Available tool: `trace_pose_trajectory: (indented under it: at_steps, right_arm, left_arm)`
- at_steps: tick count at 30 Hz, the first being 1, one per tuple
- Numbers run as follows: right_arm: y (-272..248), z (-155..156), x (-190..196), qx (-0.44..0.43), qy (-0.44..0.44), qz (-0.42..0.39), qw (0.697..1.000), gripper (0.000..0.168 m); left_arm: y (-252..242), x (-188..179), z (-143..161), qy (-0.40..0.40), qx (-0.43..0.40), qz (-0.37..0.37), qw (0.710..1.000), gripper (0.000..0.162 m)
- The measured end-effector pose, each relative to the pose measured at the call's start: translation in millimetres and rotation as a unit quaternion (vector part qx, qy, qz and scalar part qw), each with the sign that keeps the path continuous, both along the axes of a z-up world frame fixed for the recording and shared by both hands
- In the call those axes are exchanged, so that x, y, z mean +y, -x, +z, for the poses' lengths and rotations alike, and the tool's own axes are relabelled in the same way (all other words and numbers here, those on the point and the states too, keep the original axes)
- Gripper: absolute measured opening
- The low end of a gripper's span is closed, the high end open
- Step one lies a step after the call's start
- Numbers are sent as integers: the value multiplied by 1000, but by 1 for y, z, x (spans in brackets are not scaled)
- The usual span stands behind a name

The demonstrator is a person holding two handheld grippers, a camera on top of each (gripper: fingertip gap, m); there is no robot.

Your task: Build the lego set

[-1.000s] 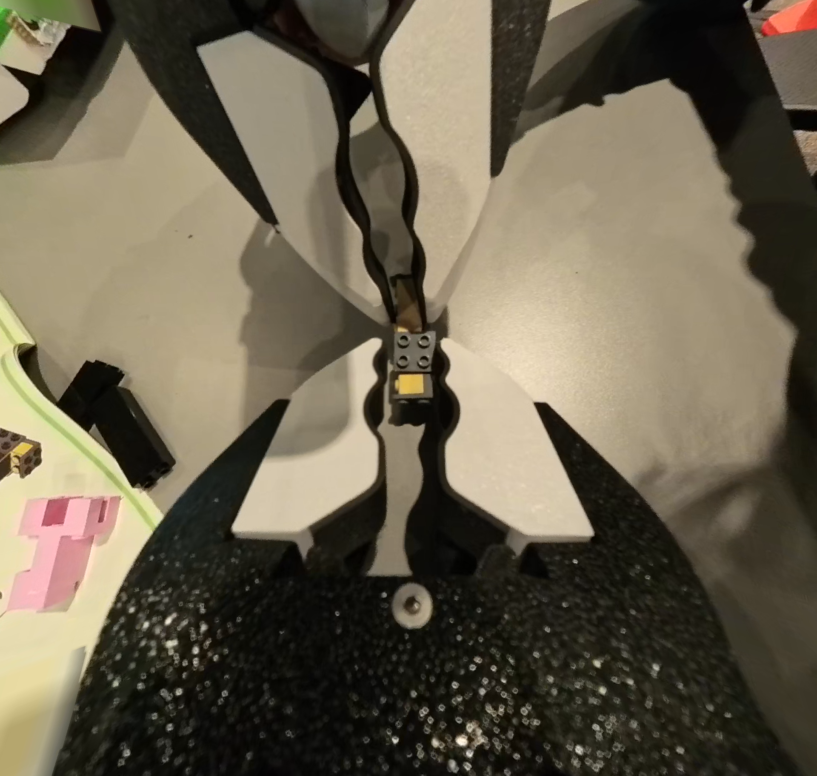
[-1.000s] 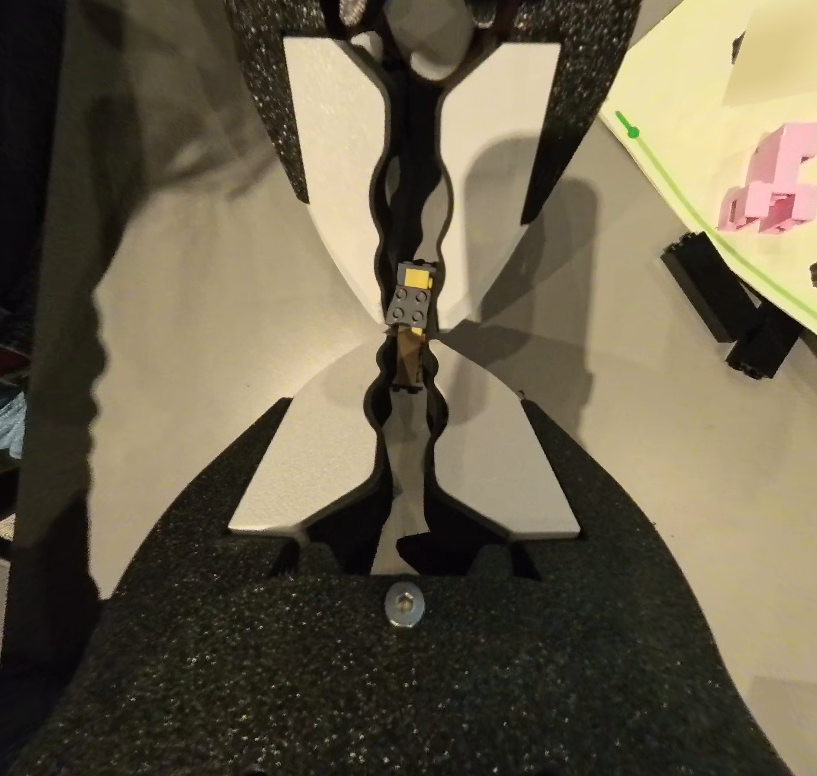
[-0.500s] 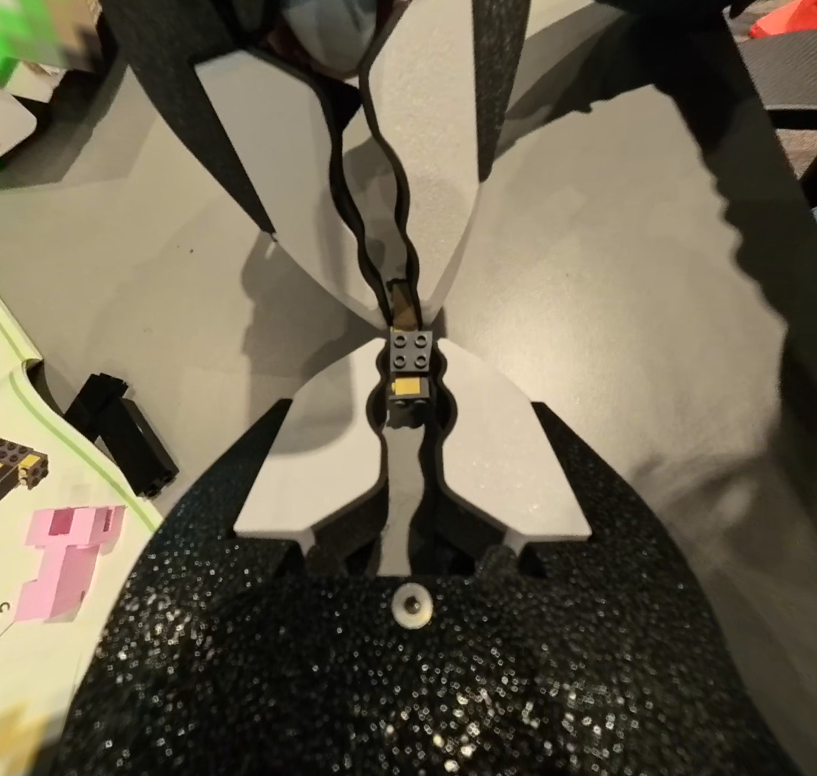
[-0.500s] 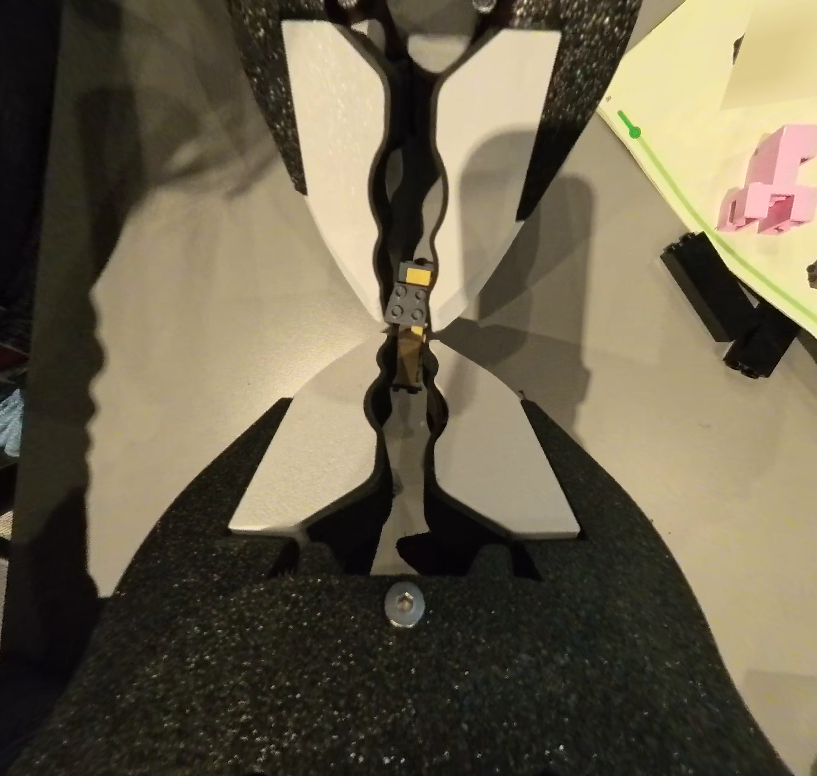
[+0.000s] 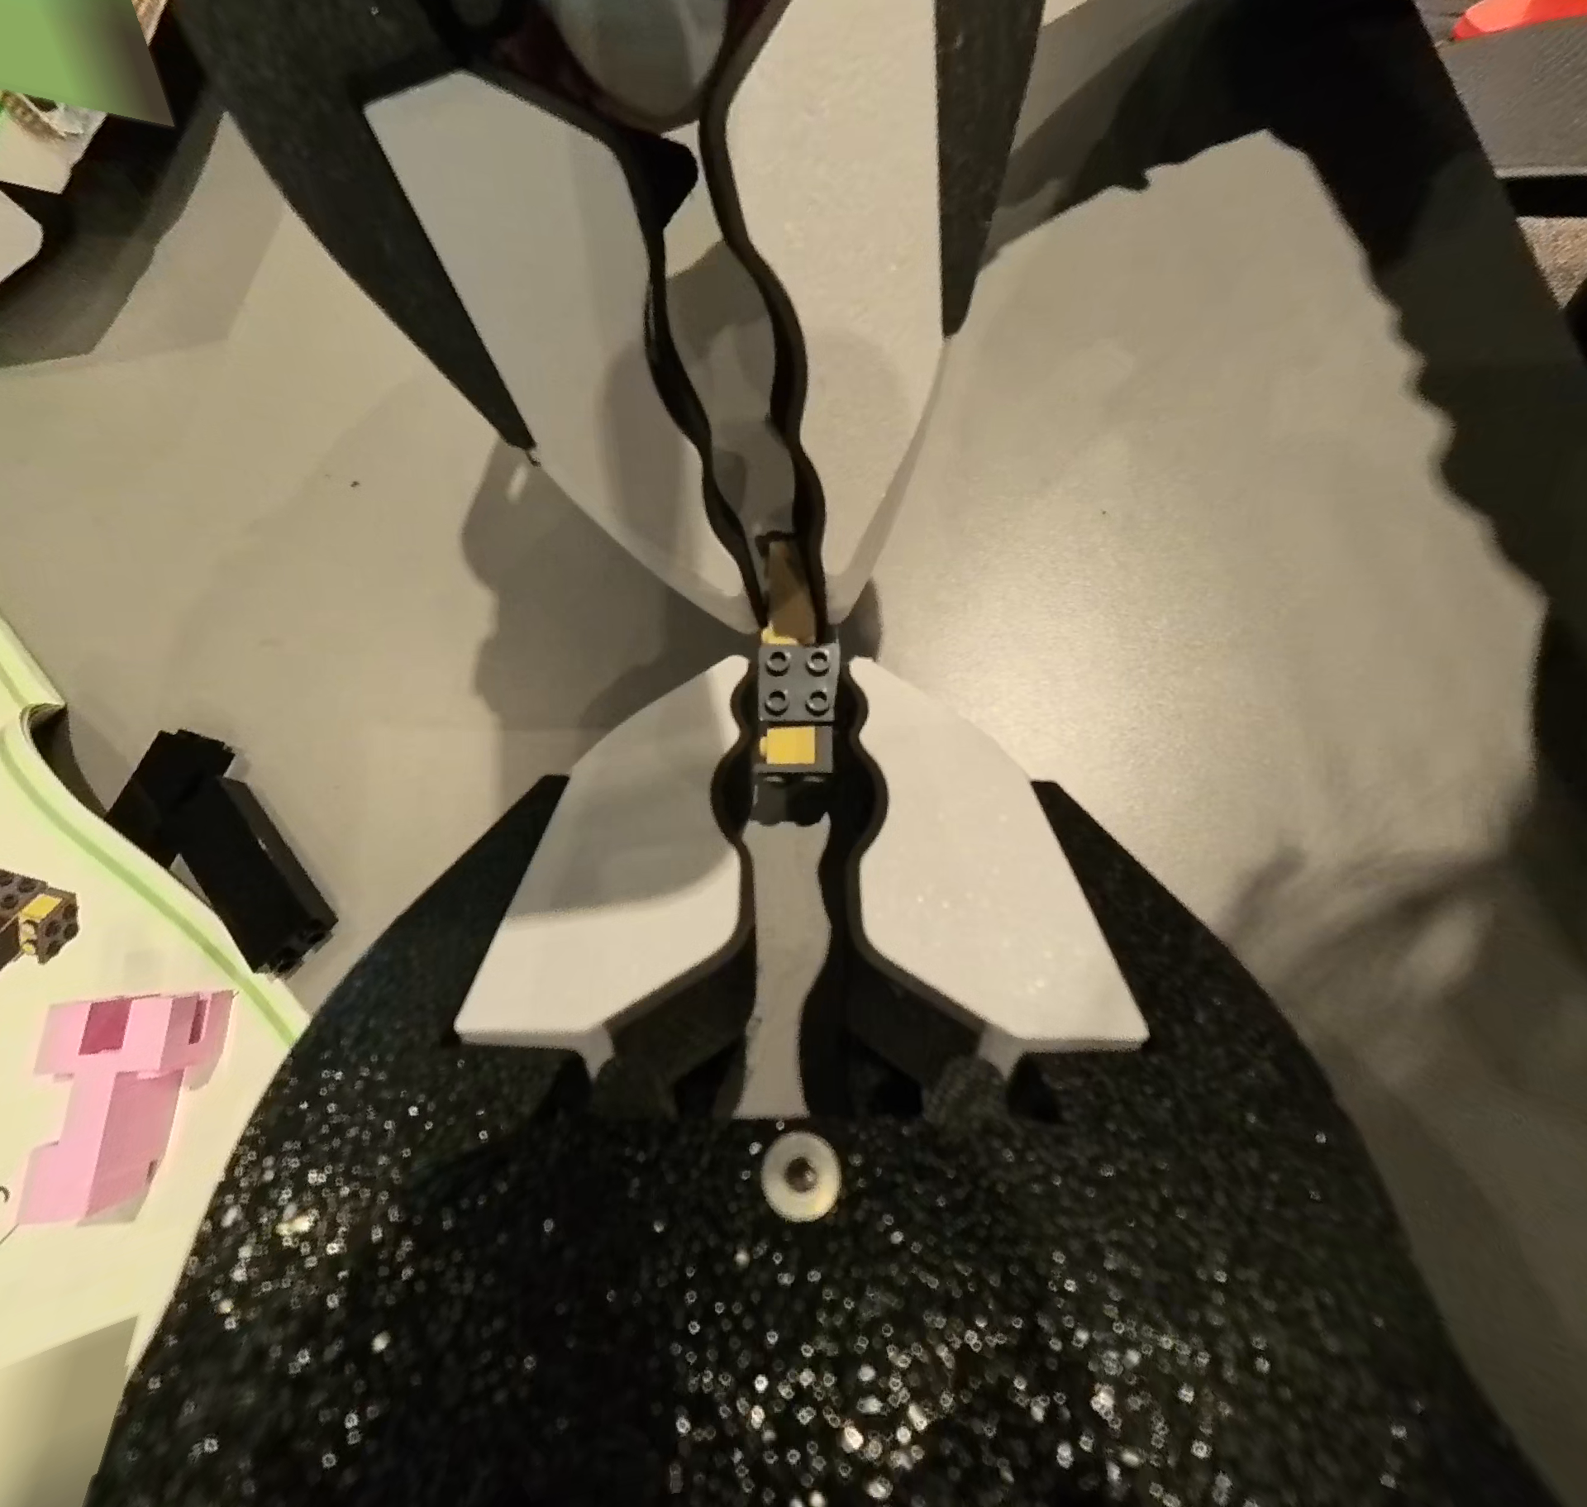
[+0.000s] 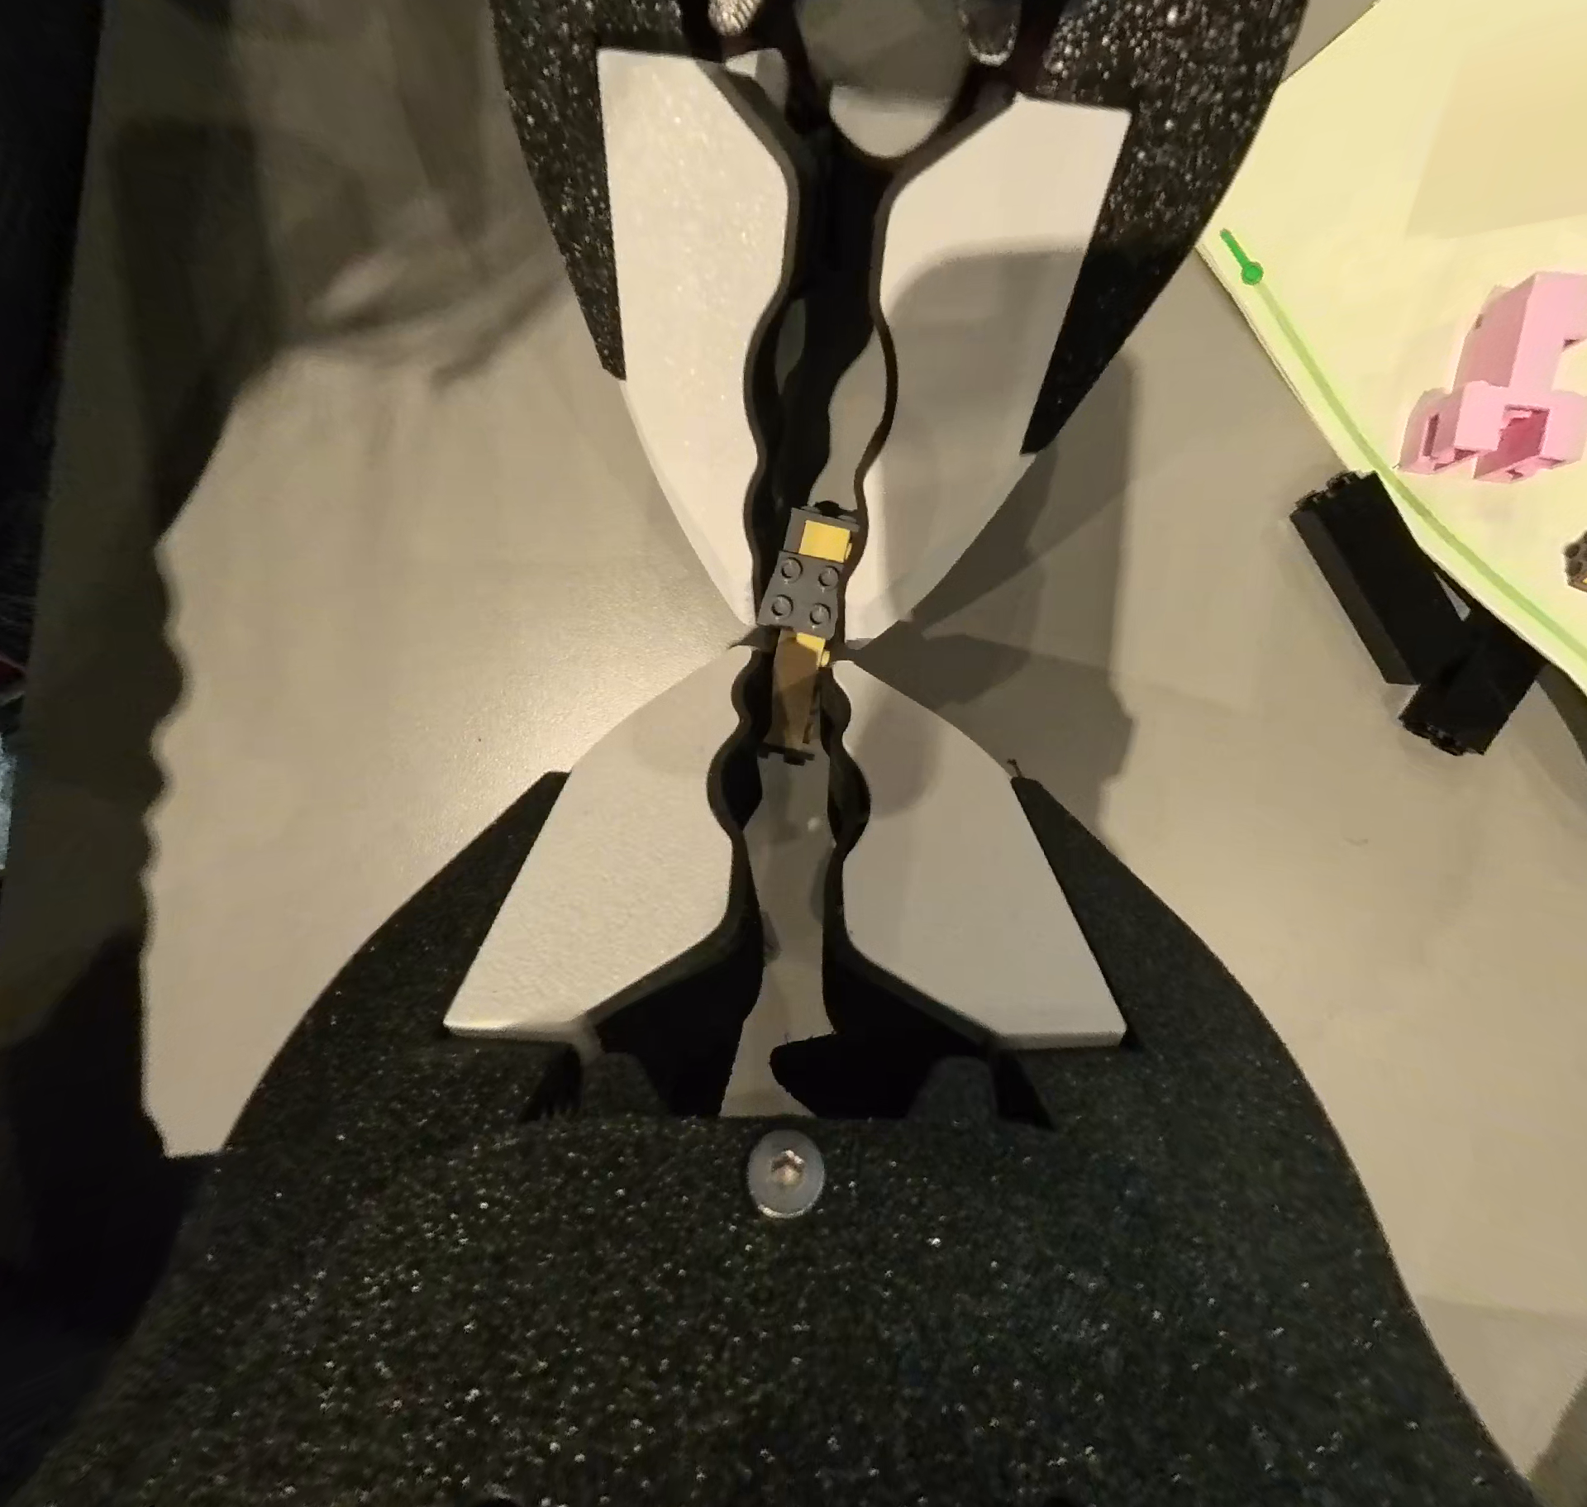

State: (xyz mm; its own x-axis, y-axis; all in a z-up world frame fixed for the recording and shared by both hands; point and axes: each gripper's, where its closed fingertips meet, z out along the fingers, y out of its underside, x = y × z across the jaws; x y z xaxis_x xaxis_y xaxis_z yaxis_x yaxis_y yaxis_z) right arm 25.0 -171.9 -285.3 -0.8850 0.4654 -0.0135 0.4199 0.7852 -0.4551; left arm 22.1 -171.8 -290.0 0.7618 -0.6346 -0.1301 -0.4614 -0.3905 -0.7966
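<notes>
Left gripper (image 5: 794, 766): clamped on grey-and-yellow brick stack (image 5: 797, 714)
Right gripper (image 6: 799, 693): clamped on tan piece (image 6: 797, 693), tip-to-tip
Black bricks (image 5: 228, 860): bench, beside booklet (image 5: 77, 1122)

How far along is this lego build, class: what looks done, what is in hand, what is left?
Done: a small grey-and-yellow assembly exists. In hand: the left gripper and right gripper meet tip to tip, pressing a tan piece against it. Left: black bricks lie unused beside the instruction sheet.
</notes>
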Motion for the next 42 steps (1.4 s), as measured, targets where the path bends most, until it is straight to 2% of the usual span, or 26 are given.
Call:
trace_pose_trajectory:
  at_steps: [15,27,31,34,42]
  right_arm:
    - [0,-2,-1,23,-21,24,999,10]
    - [2,-2,-1,3,40,-29,999,11]
    - [2,-1,-2,11,54,-40,998,16]
    - [2,0,-4,19,74,-47,996,26]
    - [2,-3,-8,15,89,-53,995,26]
  left_arm:
    - [0,0,-2,-7,14,-8,1000,17]
    - [1,0,-2,4,4,-6,1000,17]
    - [2,0,-2,4,3,-4,1000,17]
    - [2,0,-2,3,4,-2,1000,17]
    - [4,1,-3,-2,15,7,1000,17]
